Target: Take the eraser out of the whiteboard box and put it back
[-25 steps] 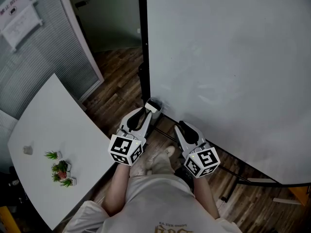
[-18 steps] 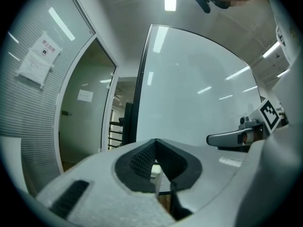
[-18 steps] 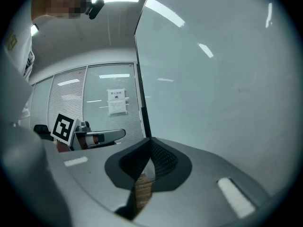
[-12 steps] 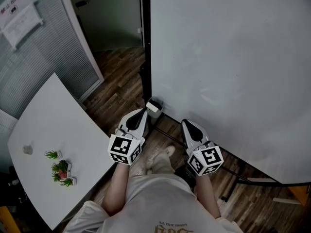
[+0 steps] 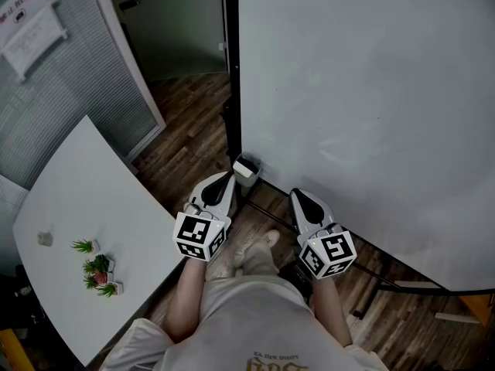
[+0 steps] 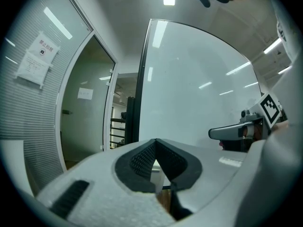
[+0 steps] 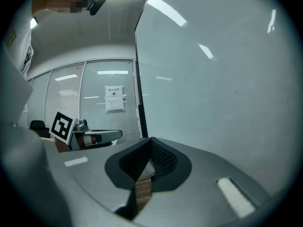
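**Tools shut, box within reach at the board's corner**

The left tool and right tool hover with jaws pressed together and nothing between them. They are near the whiteboard box at the lower corner of the whiteboard (the eraser itself cannot be made out). Reaching in without opening would likely knock the small box. The wall notice is too small to read.

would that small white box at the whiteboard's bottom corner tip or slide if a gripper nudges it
The small white box looks light, probably thin plastic, so a nudge could shift it. It sits against the whiteboard's black frame, perhaps fixed there; if so, it should stay put. How it is attached cannot be seen.
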A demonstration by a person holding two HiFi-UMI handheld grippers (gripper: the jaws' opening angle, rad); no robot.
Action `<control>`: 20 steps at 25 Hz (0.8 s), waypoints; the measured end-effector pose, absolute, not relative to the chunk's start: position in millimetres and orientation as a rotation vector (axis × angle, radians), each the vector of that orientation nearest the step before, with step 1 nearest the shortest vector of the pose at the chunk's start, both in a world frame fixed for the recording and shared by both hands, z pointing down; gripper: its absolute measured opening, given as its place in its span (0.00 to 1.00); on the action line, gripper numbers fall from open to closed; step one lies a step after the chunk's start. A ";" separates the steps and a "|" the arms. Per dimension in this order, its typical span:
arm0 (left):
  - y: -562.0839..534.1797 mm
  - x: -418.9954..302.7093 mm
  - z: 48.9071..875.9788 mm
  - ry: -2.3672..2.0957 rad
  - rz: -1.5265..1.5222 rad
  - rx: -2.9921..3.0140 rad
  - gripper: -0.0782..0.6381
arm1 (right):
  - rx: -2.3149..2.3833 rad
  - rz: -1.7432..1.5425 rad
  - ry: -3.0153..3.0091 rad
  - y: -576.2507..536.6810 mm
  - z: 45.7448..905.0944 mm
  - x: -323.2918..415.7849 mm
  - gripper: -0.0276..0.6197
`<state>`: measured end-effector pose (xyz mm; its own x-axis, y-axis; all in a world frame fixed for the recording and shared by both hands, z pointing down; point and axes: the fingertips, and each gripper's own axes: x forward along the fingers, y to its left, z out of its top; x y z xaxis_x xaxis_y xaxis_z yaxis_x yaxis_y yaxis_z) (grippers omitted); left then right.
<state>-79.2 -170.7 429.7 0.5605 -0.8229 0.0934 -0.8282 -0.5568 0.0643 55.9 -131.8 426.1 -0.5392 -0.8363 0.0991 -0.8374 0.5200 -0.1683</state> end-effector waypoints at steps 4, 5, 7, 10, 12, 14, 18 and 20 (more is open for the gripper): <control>-171.3 -78.5 430.5 -1.414 0.071 2.680 0.11 | 1.497 0.303 -2.727 -131.6 426.9 55.7 0.06; -171.6 -78.4 430.4 -1.411 0.065 2.678 0.11 | 1.497 0.303 -2.724 -132.0 427.3 55.7 0.06; -172.3 -78.0 430.9 -1.406 0.060 2.675 0.11 | 1.495 0.305 -2.723 -132.8 427.9 55.4 0.06; -172.9 -78.2 432.9 -1.403 0.067 2.670 0.11 | 1.490 0.309 -2.723 -133.5 428.7 54.8 0.06; -173.6 -78.4 434.7 -1.398 0.074 2.668 0.11 | 1.488 0.310 -2.724 -134.4 429.2 54.3 0.06; -174.1 -79.1 435.7 -1.398 0.078 2.666 0.11 | 1.486 0.311 -2.725 -134.9 429.4 53.6 0.06; -174.5 -81.1 436.2 -1.401 0.079 2.660 0.11 | 1.481 0.313 -2.722 -134.5 429.6 52.5 0.06; -175.1 -81.4 437.2 -1.402 0.080 2.657 0.11 | 1.481 0.314 -2.720 -134.2 430.9 52.8 0.06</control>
<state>-81.4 -175.1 437.2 0.5652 -0.8176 0.1102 -0.8248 -0.5574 0.0948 52.8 -134.2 430.9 -0.5470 -0.8283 0.1214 -0.8342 0.5270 -0.1626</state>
